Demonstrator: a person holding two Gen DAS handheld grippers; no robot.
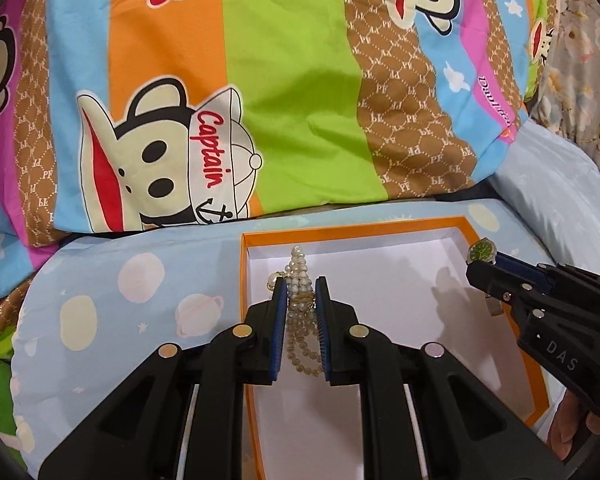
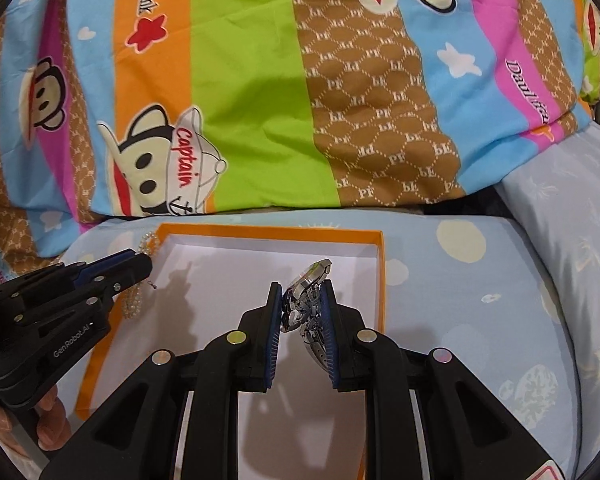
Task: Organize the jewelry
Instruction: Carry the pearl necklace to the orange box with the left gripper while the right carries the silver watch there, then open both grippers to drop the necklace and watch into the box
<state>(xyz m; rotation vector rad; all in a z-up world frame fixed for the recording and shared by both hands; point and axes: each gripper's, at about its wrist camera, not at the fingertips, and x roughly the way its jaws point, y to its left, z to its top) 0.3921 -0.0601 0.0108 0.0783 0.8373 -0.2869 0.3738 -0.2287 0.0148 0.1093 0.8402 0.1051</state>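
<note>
Left wrist view shows our left gripper (image 1: 301,292) clamped on a pearl necklace (image 1: 299,304), its limp strands dangling over the white floor of the orange box (image 1: 352,233). Our right gripper (image 2: 300,298) is clamped on a metal watch (image 2: 305,300) above the same box. We judge the pearls light, floppy and prone to tangling, best held bunched; the watch is heavier and slick, best gripped across its band.
</note>
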